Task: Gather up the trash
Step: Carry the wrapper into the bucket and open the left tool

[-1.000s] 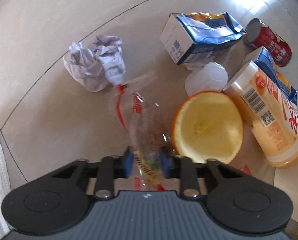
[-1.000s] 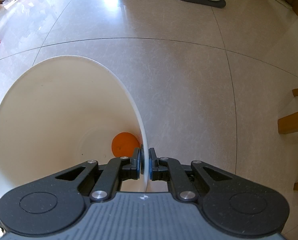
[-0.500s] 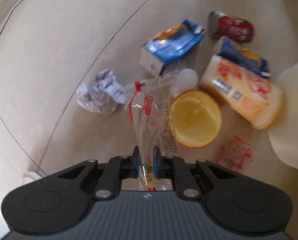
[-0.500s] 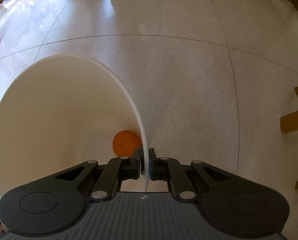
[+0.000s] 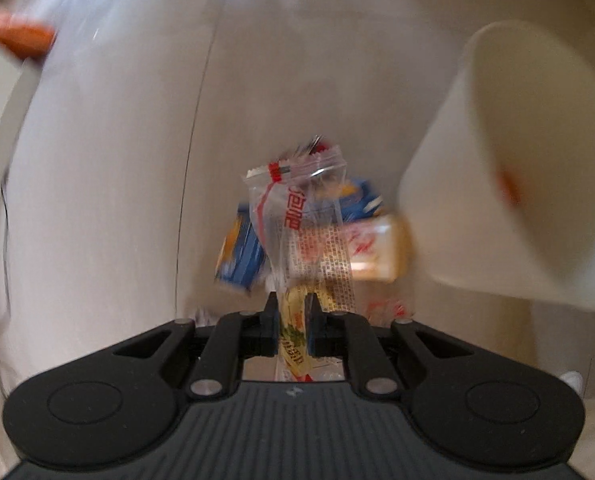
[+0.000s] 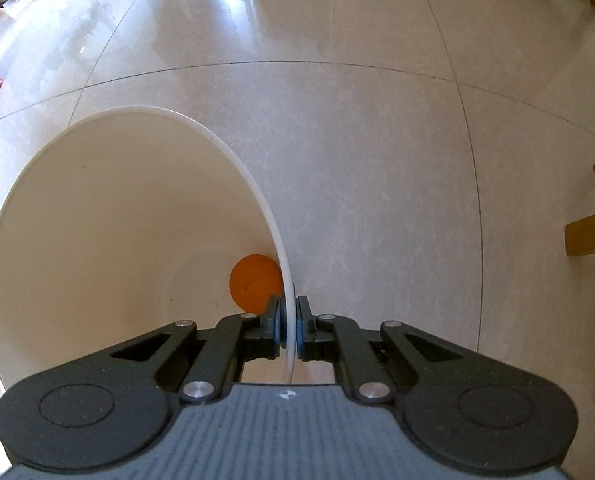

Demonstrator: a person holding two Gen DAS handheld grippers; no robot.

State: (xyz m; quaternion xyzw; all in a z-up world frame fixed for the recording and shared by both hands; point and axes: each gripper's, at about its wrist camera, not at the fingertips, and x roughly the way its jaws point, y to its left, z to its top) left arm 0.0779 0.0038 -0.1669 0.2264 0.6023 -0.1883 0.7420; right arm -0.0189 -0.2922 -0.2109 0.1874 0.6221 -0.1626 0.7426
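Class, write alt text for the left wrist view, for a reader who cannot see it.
The left gripper is shut on a clear plastic bag with red print, which hangs blurred above a pale tiled floor. Behind it lie blue cartons and a yellow cup; a white bin stands to the right.

One white bin (image 6: pixel 97 240), one orange peel (image 6: pixel 253 282), one clear plastic bag (image 5: pixel 297 216), two blue cartons (image 5: pixel 237 256).

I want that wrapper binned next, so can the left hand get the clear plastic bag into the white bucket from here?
Probably yes. The left tool is shut on the clear plastic bag, lifted off the floor, and the white bucket, gripped at its rim by the right tool, shows an open mouth beside it.
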